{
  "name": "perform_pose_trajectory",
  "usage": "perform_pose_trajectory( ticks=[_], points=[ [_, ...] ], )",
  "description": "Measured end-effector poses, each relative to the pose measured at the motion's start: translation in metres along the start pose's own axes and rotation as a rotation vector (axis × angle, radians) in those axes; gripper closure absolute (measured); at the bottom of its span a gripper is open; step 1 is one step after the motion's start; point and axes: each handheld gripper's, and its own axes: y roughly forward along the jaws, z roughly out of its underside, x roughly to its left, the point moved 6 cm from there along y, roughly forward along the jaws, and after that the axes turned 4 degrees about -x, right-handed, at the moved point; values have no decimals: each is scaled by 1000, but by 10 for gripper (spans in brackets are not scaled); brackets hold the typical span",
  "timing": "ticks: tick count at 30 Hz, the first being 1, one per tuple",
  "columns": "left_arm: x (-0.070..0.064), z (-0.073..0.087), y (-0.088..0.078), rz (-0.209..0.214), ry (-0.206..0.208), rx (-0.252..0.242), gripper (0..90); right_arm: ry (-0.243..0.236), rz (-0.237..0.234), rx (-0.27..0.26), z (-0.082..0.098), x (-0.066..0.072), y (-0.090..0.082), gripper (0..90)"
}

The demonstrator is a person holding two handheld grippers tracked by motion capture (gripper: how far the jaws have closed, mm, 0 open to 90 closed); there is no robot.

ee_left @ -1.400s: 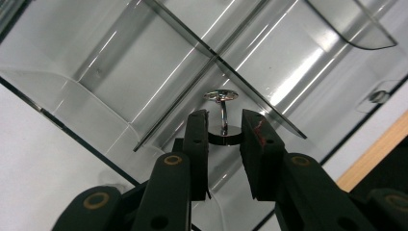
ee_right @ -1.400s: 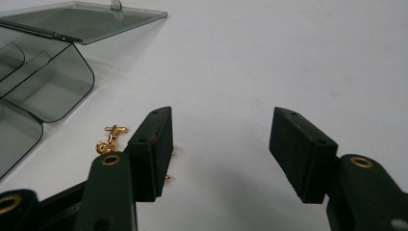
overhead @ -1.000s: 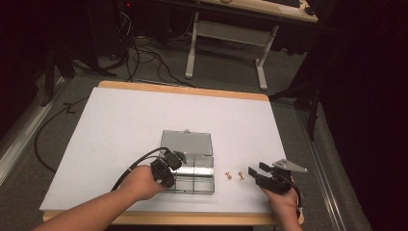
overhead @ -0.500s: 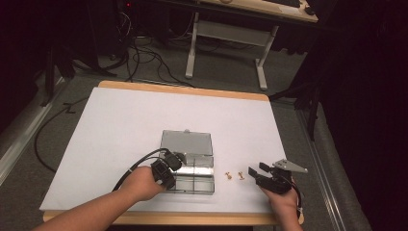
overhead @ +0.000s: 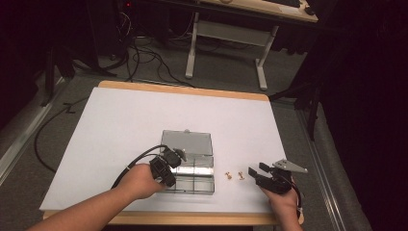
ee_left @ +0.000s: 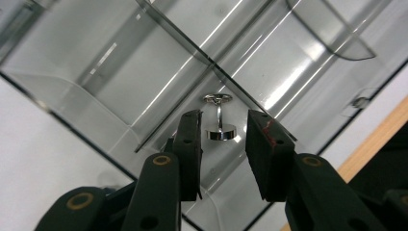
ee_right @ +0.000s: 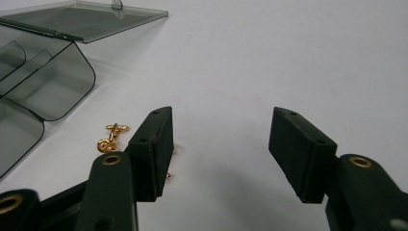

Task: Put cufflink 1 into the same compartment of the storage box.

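Observation:
A clear plastic compartment box [overhead: 195, 191] lies near the table's front edge with its lid [overhead: 187, 142] folded back. My left gripper [overhead: 174, 158] reaches down into it. In the left gripper view its jaws [ee_left: 225, 115] have just been opening, and a silver cufflink [ee_left: 221, 133] lies between them on the compartment floor, free of both pads. Two gold cufflinks [overhead: 229, 175] [overhead: 242, 175] lie on the white tabletop right of the box. My right gripper [overhead: 256, 171] stands open just right of them, with nothing between its fingers [ee_right: 221, 130]. One gold cufflink [ee_right: 110, 137] lies beside its left jaw.
The box's dividers [ee_left: 207, 62] run close past the silver cufflink. The white table [overhead: 144, 115] stretches bare behind the box, with a wooden edge [overhead: 192, 219] at the front. A desk frame [overhead: 226, 43] and cables stand on the floor beyond.

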Motion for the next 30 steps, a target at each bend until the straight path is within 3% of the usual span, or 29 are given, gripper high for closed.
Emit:
perform_pose_trajectory(
  ticks=[7,14,21,23,30],
  points=[
    [4,1,-30,-6,-7,-64,664,-4,2,-3,0,0,-1,420],
    [29,16,-47,-54,-44,-78,662,-6,2,-2,0,-1,-1,420],
    [53,31,-41,-99,-57,-72,587,-4,4,0,0,0,0,420],
    [60,36,-37,-105,-56,-49,576,-3,4,-1,0,0,0,420],
    [68,44,-18,-103,-64,-19,511,-1,5,3,0,0,-1,420]
  ],
)
